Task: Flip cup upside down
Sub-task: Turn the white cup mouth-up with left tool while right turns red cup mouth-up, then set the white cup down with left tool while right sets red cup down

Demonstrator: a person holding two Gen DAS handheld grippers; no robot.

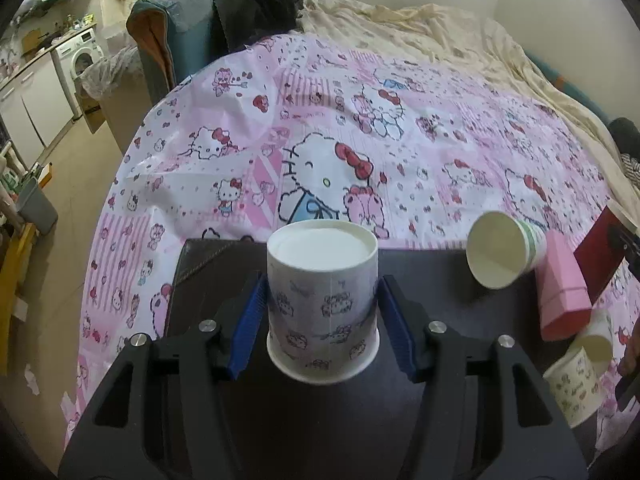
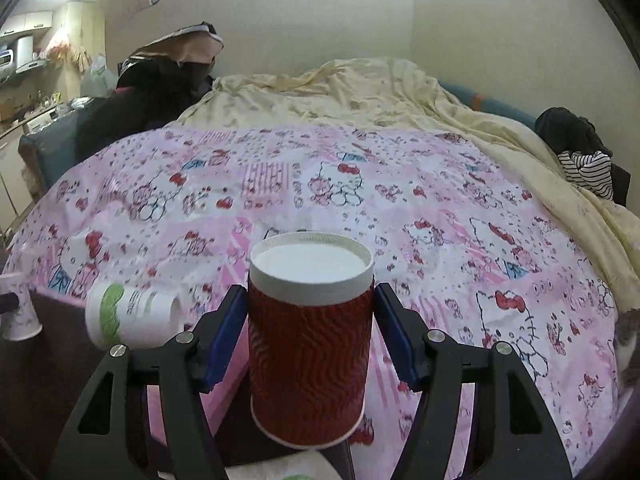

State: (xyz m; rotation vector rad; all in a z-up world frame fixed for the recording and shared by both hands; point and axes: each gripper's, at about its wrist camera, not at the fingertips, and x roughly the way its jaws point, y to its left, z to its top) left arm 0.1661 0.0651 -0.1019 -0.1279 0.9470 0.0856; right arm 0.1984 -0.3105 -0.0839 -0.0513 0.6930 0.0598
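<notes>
My left gripper is shut on a white Hello Kitty paper cup, which is upside down with its flat base on top and its rim just above a dark board. My right gripper is shut on a red ribbed paper cup, also upside down, base on top, held above a pink box. A white cup with green stripes lies on its side on the dark board; it also shows in the right wrist view. The red cup shows at the right edge of the left wrist view.
A pink box lies on the board's right side. Two more printed paper cups lie beside it. The board rests on a bed with a pink Hello Kitty sheet and a cream blanket. A kitchen floor lies to the left.
</notes>
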